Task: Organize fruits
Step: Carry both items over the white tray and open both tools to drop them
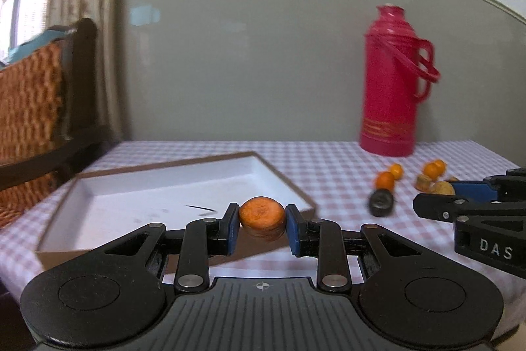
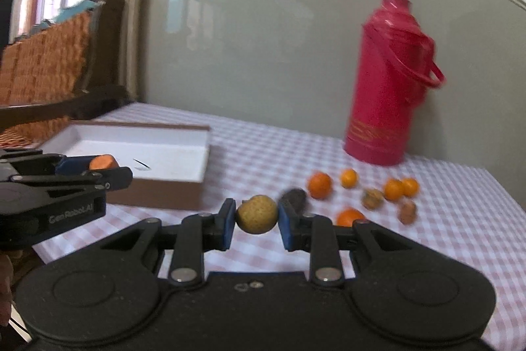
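My left gripper (image 1: 262, 224) is shut on an orange carrot chunk (image 1: 262, 213), held above the near edge of the shallow white box (image 1: 157, 193). It also shows in the right wrist view (image 2: 98, 168) at the left, with the carrot chunk (image 2: 103, 162). My right gripper (image 2: 256, 219) is shut on a round yellow-brown fruit (image 2: 257, 213), held above the checked tablecloth to the right of the box (image 2: 157, 153). In the left wrist view the right gripper (image 1: 460, 191) enters from the right. Several small oranges (image 2: 319, 185) and brownish fruits (image 2: 373, 198) lie loose on the cloth.
A tall red thermos (image 2: 391, 81) stands at the back right by the wall. A dark round piece (image 1: 381, 203) lies near the oranges. A wicker chair back (image 1: 29, 107) stands to the left of the table. The table's right edge (image 2: 503, 186) lies beyond the fruits.
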Motion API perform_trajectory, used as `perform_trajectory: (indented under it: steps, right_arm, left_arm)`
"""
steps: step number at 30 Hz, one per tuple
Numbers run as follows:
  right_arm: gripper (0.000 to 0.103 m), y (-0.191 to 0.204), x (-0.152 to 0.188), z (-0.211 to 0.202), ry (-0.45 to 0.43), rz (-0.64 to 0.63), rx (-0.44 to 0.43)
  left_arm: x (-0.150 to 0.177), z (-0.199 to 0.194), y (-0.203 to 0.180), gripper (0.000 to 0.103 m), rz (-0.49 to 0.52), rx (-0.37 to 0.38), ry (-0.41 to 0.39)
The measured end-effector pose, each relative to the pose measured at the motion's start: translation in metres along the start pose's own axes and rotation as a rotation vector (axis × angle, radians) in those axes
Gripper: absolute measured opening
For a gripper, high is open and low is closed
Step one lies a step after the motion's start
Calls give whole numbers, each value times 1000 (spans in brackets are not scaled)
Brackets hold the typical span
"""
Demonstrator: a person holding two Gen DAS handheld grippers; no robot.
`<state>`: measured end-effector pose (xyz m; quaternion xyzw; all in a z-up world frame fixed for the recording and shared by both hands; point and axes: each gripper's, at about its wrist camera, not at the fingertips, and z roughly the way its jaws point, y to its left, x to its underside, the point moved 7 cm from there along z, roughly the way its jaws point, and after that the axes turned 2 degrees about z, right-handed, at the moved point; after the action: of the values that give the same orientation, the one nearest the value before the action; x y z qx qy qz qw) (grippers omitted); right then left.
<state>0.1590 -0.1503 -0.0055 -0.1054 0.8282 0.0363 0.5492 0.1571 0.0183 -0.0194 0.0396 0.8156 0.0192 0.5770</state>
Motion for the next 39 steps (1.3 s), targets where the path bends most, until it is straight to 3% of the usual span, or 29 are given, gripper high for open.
perform_trajectory:
  steps: [8, 19, 33, 34, 35, 36, 37, 38, 39]
  right_arm:
    - [19, 44, -30, 16, -48, -52, -105]
    - [19, 75, -57, 69, -38, -55, -188]
    - [19, 81, -76, 161, 36, -11, -244]
    - [19, 80, -76, 165, 41, 0, -250]
    - [20, 79, -77, 170, 35, 11, -249]
    - [28, 79, -79, 173, 20, 16, -245]
    - [40, 79, -81, 178, 9, 13, -238]
    - [86, 78, -83, 181, -2, 5, -206]
    - [93, 75, -84, 182, -37, 6, -165]
  left_arm:
    - [-7, -5, 64, 30, -42, -125, -23]
    - [-7, 19, 143, 30, -108, -261, 1]
    - [-9, 72, 190, 30, -157, -364, 46]
    - [-9, 74, 191, 31, -157, -383, 44]
    - [-7, 76, 194, 49, -154, -412, 52]
    - [-6, 76, 195, 70, -150, -453, 57]
    - [-7, 73, 195, 103, -144, -480, 32]
    - [-10, 69, 195, 103, -135, -491, 1]
    - [-14, 65, 194, 103, -119, -501, -16]
